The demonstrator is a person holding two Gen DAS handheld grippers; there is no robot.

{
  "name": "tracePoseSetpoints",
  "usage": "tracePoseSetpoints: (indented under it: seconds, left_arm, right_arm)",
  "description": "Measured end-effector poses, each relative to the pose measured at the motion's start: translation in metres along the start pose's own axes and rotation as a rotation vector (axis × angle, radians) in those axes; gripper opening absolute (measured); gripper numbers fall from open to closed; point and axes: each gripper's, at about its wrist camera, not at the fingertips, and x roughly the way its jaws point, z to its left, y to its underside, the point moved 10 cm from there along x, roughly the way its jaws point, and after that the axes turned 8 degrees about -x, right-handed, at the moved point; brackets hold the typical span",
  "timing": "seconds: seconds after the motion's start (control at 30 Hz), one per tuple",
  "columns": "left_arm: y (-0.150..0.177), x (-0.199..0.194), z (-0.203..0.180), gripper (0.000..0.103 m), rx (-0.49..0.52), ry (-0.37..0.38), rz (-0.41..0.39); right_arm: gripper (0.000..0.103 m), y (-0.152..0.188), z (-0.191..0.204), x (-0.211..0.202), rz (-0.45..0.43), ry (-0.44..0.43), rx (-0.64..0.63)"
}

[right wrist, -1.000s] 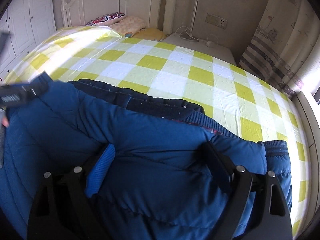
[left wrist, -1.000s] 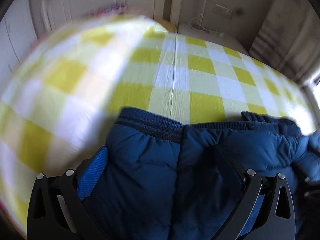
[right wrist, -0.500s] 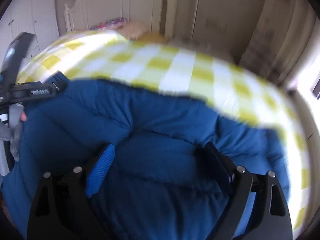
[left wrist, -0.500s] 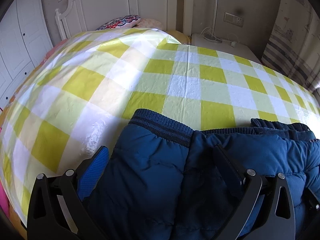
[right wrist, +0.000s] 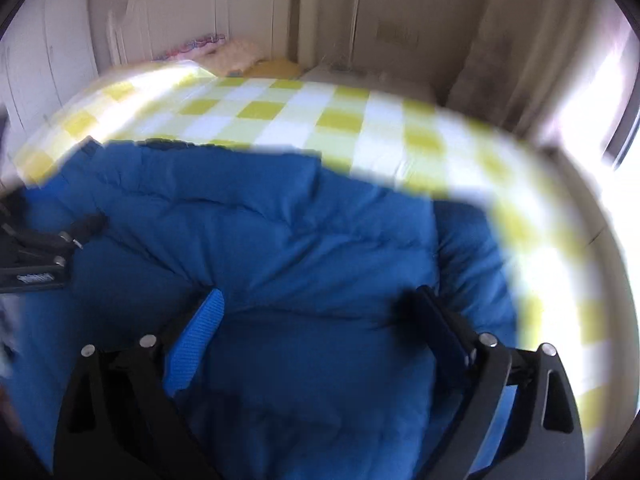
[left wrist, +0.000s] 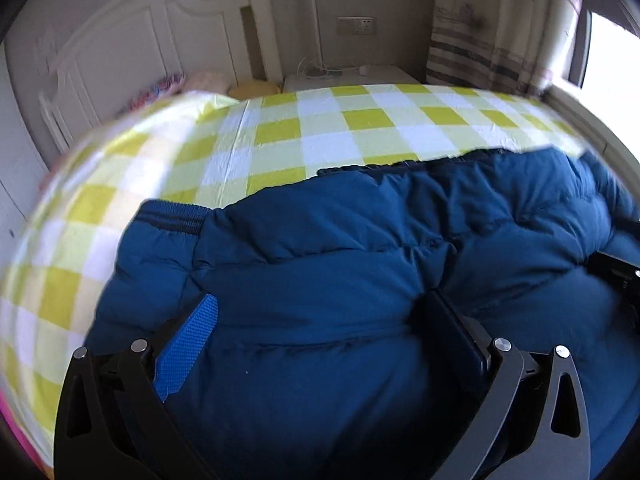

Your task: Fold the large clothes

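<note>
A blue puffer jacket (left wrist: pixel 340 248) lies bunched on the yellow-and-white checked bed sheet (left wrist: pixel 320 136); its ribbed cuff (left wrist: pixel 172 216) points left. My left gripper (left wrist: pixel 320 312) has its jaws wide apart with jacket padding bulging between the fingers. My right gripper (right wrist: pixel 316 308) also stands wide apart over the jacket (right wrist: pixel 280 232), with fabric between its fingers. The left gripper shows at the left edge of the right wrist view (right wrist: pixel 44 248); the right one at the right edge of the left wrist view (left wrist: pixel 616 276). The right wrist view is blurred.
A white headboard (left wrist: pixel 132 48) and pillows (left wrist: pixel 176 84) stand at the far end of the bed. A white nightstand (left wrist: pixel 348 76) with cables and a wall socket (left wrist: pixel 356 26) are behind. A curtain (left wrist: pixel 492 28) and a bright window (left wrist: pixel 612 56) are on the right.
Both grippers have pulled back and lifted. The jacket has folded over and now fills more of both views. The right wrist view stays blurred from motion.
</note>
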Motion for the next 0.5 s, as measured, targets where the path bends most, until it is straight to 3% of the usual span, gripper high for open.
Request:
tracePoseSetpoints:
  seconds: [0.13, 0.27, 0.33, 0.37, 0.47, 0.5]
  left_arm:
    - [0.002, 0.004, 0.003, 0.099, -0.018, 0.025, 0.013]
    - [0.003, 0.002, 0.004, 0.099, -0.034, 0.042, 0.014]
    - [0.003, 0.003, 0.004, 0.099, -0.034, 0.040, 0.014]
    - [0.004, 0.001, 0.003, 0.099, -0.034, 0.040, 0.012]
    - [0.003, 0.001, 0.003, 0.099, -0.036, 0.042, 0.009]
    - [0.003, 0.001, 0.003, 0.099, -0.038, 0.042, 0.010]
  right_arm:
    - [0.087, 0.000, -0.009, -0.012, -0.036, 0.006, 0.044]
    - [0.088, 0.004, -0.024, -0.049, -0.102, 0.120, 0.047]
    - [0.091, 0.024, -0.043, -0.048, -0.045, 0.199, 0.046]
    - [0.093, 0.030, -0.047, -0.043, -0.028, 0.187, 0.063]
    - [0.096, 0.044, -0.063, -0.034, -0.044, 0.029, 0.207]
    - [0.096, 0.043, -0.068, -0.037, -0.042, 0.041, 0.228]
